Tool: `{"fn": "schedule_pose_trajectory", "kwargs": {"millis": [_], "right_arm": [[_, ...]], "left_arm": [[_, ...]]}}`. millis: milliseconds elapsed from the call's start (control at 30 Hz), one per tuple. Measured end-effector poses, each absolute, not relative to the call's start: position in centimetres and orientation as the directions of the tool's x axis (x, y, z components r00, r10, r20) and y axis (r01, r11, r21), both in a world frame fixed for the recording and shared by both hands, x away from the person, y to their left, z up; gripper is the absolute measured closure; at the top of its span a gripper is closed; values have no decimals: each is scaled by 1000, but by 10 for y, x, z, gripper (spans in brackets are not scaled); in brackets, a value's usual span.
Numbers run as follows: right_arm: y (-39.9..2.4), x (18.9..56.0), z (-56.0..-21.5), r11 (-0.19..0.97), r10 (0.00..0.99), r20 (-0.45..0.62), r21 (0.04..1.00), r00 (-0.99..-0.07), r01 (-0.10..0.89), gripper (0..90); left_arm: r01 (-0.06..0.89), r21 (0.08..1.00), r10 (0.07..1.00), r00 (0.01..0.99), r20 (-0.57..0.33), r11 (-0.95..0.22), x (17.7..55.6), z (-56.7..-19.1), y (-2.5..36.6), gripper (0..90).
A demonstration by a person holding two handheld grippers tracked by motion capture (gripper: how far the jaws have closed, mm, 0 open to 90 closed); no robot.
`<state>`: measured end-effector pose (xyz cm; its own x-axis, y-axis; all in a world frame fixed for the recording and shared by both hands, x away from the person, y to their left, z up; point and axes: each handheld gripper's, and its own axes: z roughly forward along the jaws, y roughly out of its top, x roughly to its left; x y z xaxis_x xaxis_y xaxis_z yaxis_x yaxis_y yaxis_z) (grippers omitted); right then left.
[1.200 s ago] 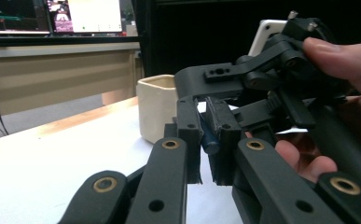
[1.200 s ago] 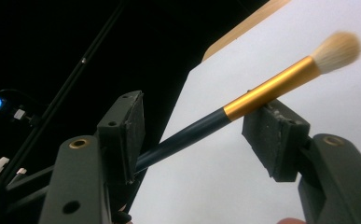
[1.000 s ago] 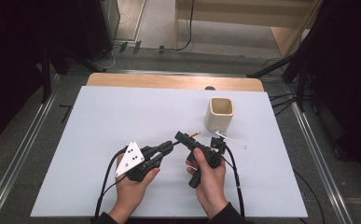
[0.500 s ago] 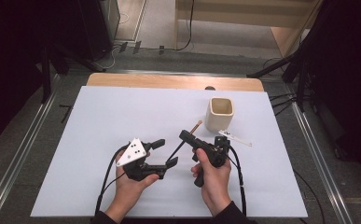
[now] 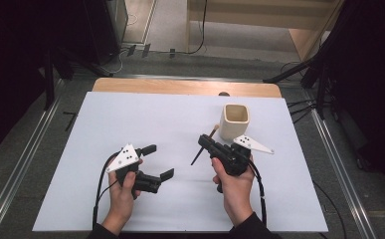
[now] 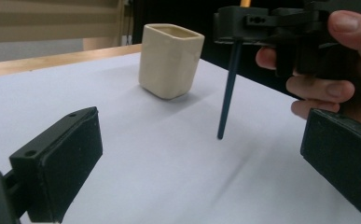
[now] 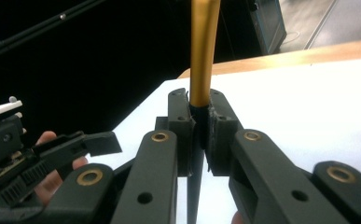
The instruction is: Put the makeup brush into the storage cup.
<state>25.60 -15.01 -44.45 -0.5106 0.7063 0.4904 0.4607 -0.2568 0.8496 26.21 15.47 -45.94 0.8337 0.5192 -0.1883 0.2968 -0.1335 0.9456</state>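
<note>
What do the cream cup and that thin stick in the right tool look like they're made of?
Cup: probably glazed ceramic, with thick rounded walls and a soft sheen. Stick, clamped in the right tool: dark matte shaft, glossy golden upper part; perhaps painted wood or plastic, I can't tell which.

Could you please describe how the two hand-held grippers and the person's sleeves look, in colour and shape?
Both the left gripper and the right gripper are black, each with two flat rectangular jaws on linked arms with brass-coloured pivots. Each carries a white three-cornered plate with small black dots, and trails a black cable. The sleeves are dark.
</note>
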Motion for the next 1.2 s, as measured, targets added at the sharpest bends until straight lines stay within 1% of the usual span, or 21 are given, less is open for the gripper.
{"fn": "schedule_pose_trajectory", "kwargs": {"millis": [167, 300, 567, 800, 1200], "right_arm": [[-152, 256, -439, -205, 731, 427, 882, -533, 425, 842], [-156, 257, -436, -184, 749, 395, 896, -532, 405, 842], [-170, 261, -427, -177, 775, 365, 909, -516, 378, 842], [-183, 266, -417, -149, 807, 319, 925, -497, 350, 841], [-194, 277, -400, -130, 828, 286, 935, -483, 330, 841]], "left_arm": [[298, 947, 540, 820, -187, -124, 262, -460, 169, 0], [297, 948, 549, 814, -188, -115, 262, -460, 178, 0], [308, 947, 567, 798, -203, -95, 263, -463, 190, 0], [305, 946, 573, 796, -192, -106, 259, -466, 199, 0], [303, 950, 611, 767, -195, -78, 248, -468, 229, 0]]}}
